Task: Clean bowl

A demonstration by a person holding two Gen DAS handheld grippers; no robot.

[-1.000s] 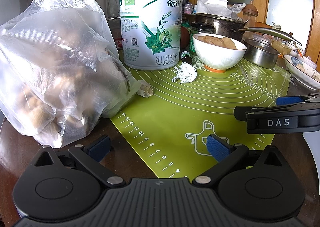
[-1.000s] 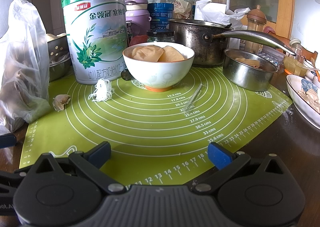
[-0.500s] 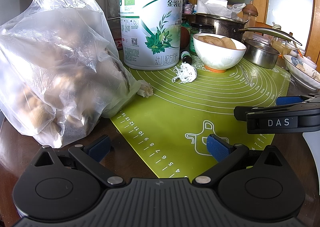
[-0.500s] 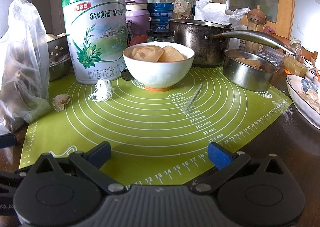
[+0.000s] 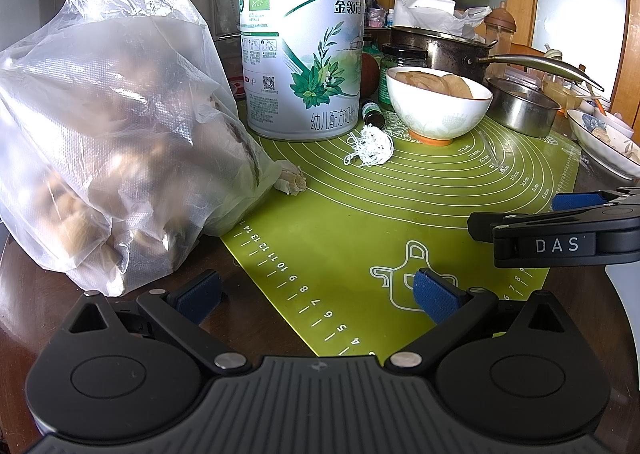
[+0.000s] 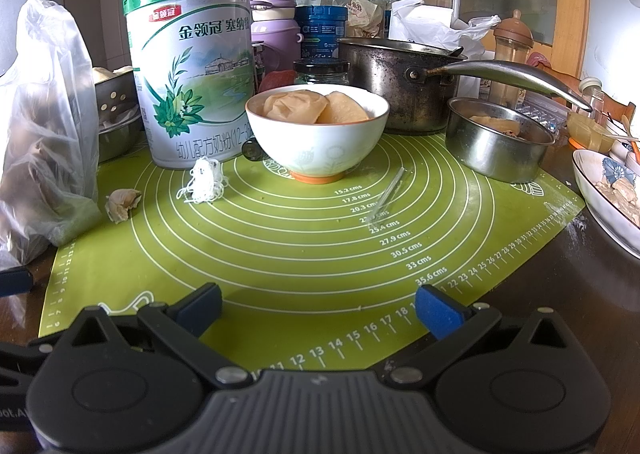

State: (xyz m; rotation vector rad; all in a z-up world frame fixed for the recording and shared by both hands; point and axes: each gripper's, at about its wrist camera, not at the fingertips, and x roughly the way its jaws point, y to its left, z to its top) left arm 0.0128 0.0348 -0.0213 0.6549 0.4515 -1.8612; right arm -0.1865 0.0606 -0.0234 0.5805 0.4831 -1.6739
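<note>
A white bowl (image 6: pixel 318 133) with an orange foot stands on the green silicone mat (image 6: pixel 280 254), with pale brown pieces of food in it. It also shows in the left wrist view (image 5: pixel 438 109), far right of centre. My left gripper (image 5: pixel 318 294) is open and empty, low over the mat's near left corner. My right gripper (image 6: pixel 318 308) is open and empty at the mat's front edge, well short of the bowl. In the left wrist view the right gripper's finger (image 5: pixel 576 199) shows at the right edge.
A tall green-lidded milk powder tin (image 6: pixel 192 65) stands left of the bowl. A full plastic bag (image 5: pixel 108 141) sits at the left. A saucepan (image 6: pixel 400 81), a steel dish (image 6: pixel 496 141) and a plate (image 6: pixel 608 193) are at the right. A string tangle (image 6: pixel 204 181) lies on the mat.
</note>
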